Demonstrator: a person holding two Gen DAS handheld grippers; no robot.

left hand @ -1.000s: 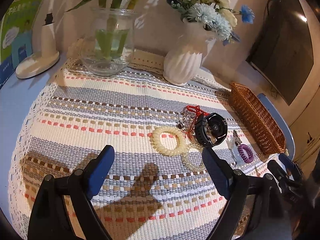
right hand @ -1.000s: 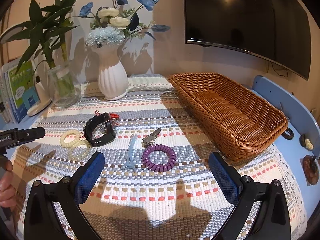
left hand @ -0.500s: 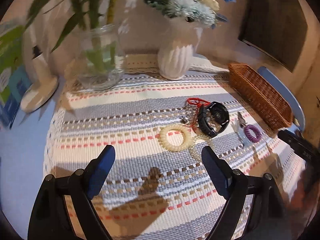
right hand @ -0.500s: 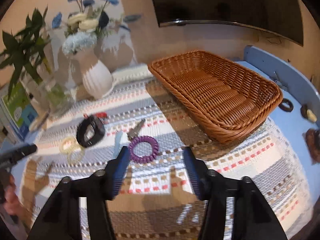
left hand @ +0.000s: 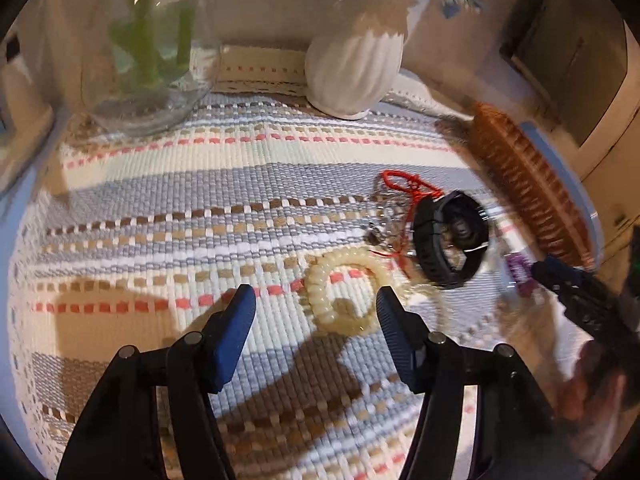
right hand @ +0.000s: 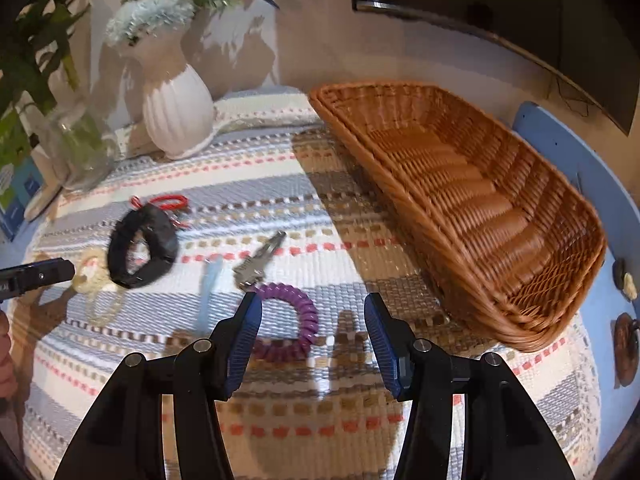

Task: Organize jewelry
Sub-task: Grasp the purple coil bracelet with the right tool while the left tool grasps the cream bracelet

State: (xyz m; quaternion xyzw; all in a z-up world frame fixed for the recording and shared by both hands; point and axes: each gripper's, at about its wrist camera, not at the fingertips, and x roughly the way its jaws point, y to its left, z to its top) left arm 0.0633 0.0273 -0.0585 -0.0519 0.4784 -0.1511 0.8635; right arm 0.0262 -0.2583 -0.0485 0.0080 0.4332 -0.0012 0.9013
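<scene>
— Tool check first: your left tool (left hand: 316, 312) is closing, its pads not yet pressing anything, though the cream coil band (left hand: 344, 292) lies between them on the striped cloth (left hand: 180, 208). Your right tool (right hand: 312, 320) stands half parted, gripping nothing.

— And the jewelry?

— Largest down: your wicker basket (right hand: 480, 200) sits on the bench at the right. Your black watch (right hand: 142, 246) lies just beside the cream band, over a red cord (right hand: 168, 201). Your purple coil band (right hand: 292, 328) lies partly between the right tool's fingers, with a key (right hand: 256, 262) and a pale blue clip (right hand: 210, 288) near it.
</scene>
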